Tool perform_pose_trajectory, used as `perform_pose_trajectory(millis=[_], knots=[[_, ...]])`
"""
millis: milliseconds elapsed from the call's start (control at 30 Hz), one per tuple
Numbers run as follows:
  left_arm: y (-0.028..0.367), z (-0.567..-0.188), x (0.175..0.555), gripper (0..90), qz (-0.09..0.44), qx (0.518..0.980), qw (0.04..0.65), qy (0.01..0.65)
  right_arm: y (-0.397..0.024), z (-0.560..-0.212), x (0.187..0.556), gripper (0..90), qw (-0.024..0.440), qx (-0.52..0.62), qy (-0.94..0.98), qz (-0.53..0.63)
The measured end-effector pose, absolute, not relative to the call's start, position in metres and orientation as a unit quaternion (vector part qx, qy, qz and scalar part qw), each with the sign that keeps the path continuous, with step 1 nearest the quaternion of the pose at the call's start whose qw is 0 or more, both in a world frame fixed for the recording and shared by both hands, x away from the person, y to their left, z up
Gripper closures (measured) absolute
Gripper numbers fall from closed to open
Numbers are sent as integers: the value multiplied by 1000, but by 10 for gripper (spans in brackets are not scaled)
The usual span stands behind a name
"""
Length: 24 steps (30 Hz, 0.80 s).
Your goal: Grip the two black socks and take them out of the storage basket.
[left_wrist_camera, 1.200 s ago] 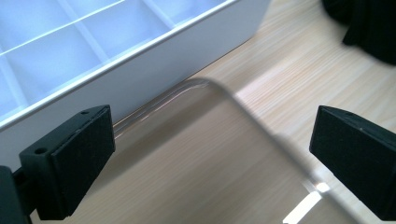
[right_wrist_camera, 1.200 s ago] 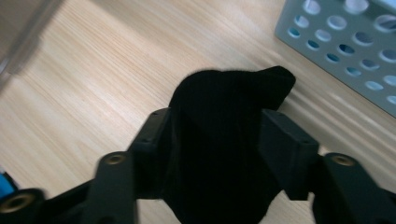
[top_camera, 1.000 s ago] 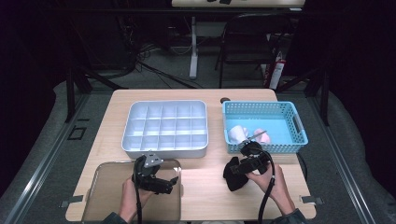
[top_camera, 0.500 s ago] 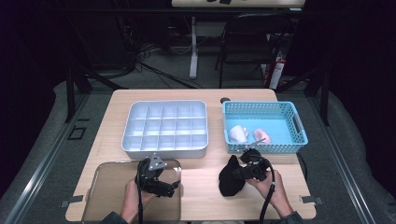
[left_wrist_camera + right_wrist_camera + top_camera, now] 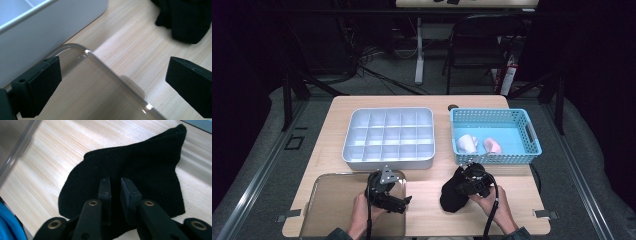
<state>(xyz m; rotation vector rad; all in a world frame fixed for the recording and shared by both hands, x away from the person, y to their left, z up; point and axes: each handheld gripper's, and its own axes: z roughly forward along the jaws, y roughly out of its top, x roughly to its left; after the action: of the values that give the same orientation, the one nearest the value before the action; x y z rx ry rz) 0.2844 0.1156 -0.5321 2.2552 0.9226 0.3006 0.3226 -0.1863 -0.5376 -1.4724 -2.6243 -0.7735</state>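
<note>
On the table [image 5: 422, 186], the right gripper [image 5: 115, 185] is pinching, seemingly, a black sock [image 5: 140, 167], having just closed; the left gripper [image 5: 112, 82] is hovering wide open.

High cam overhead, fwd-down; gripper cams close, share sock [image 5: 130, 165].

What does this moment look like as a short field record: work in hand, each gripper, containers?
work in hand: black sock on the table, in front of the blue basket
right gripper: jaws nearly closed, pinching a fold of the sock; have just been closing
left gripper: jaws wide open over the rim of the clear tray, nothing between them
grey divided tray: compartments look empty
blue basket: two pale rolled items
</note>
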Motion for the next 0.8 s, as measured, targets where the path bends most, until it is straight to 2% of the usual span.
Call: perform_pose_trajectory(millis=[100,167,200,333,467,667,800], knots=[[109,-534,285,5,102,867,341,348,-181,-542,321,713,25,-484,-837,-256],[102,-535,284,6,95,869,344,344,-177,-543,319,652,35,-487,-829,-272],[99,-535,283,8,89,870,345,341,-179,-540,319,592,35,-480,-833,-272],[87,-537,283,25,71,876,345,329,-191,-528,317,501,0,-484,-821,-302],[73,-540,282,57,55,880,346,320,-212,-522,319,483,-43,-499,-806,-316],[58,-543,282,140,28,885,349,308,-220,-535,327,502,-45,-516,-804,-293],[51,-544,284,152,21,887,348,302,-220,-539,330,563,-34,-517,-806,-285]])
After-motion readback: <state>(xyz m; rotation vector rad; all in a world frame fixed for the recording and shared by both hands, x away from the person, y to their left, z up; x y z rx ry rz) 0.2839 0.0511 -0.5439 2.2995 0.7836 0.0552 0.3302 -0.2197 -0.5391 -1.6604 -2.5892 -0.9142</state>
